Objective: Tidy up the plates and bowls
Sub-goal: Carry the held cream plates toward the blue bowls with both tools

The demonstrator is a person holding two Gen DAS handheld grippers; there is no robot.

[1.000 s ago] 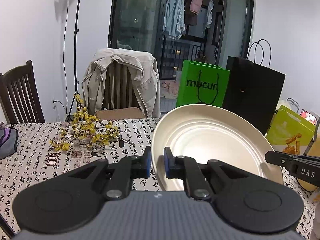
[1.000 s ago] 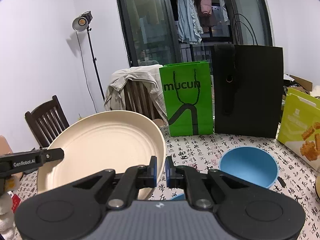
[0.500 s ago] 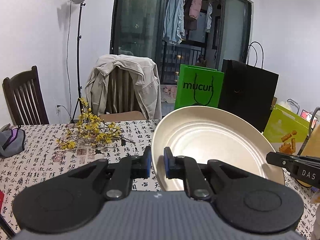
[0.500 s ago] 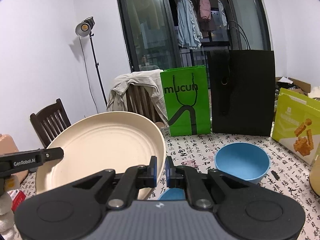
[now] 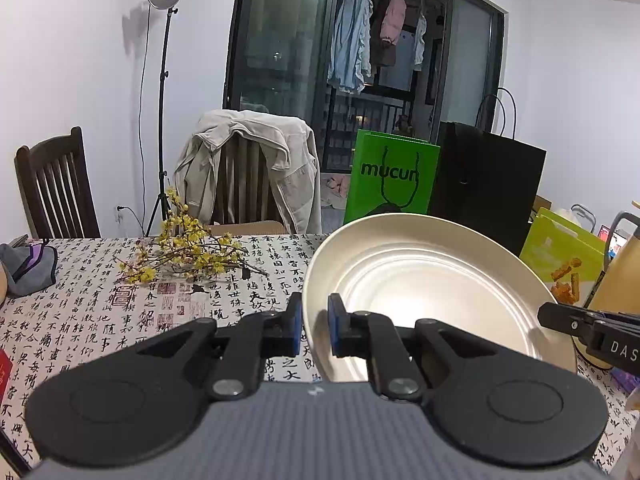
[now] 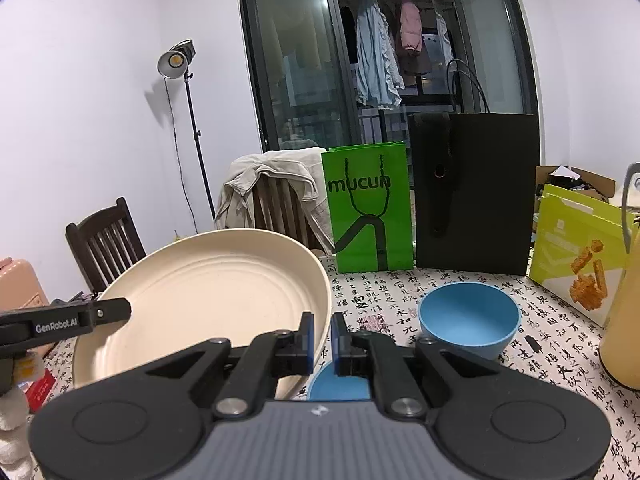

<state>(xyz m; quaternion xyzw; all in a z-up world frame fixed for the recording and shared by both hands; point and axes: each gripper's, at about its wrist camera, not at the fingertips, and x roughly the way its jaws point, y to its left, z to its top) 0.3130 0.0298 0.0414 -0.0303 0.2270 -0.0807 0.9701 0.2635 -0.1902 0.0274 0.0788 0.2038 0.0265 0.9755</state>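
cream plate (image 5: 432, 280): smooth, matt-satin, plastic-like, soft sheen at centre; blue bowl (image 6: 468, 320): matt, smooth; gripper arms (image 5: 314, 326): matt black plastic, blue pads, metal pivot pins; tablecloth (image 5: 120, 312): printed cloth; chairs (image 5: 52, 188): dark wood; jacket (image 5: 248, 160): beige cloth; green bag (image 6: 370, 208): glossy paper; black bag (image 6: 476, 192): matt paper

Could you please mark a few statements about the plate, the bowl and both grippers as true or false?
1. Both grippers grip the plate by its rim. True: left gripper, right gripper.
2. The plate is blue. False: it is cream.
3. A blue bowl sits on the table. True.
4. The green bag lies flat. False: it stands upright.
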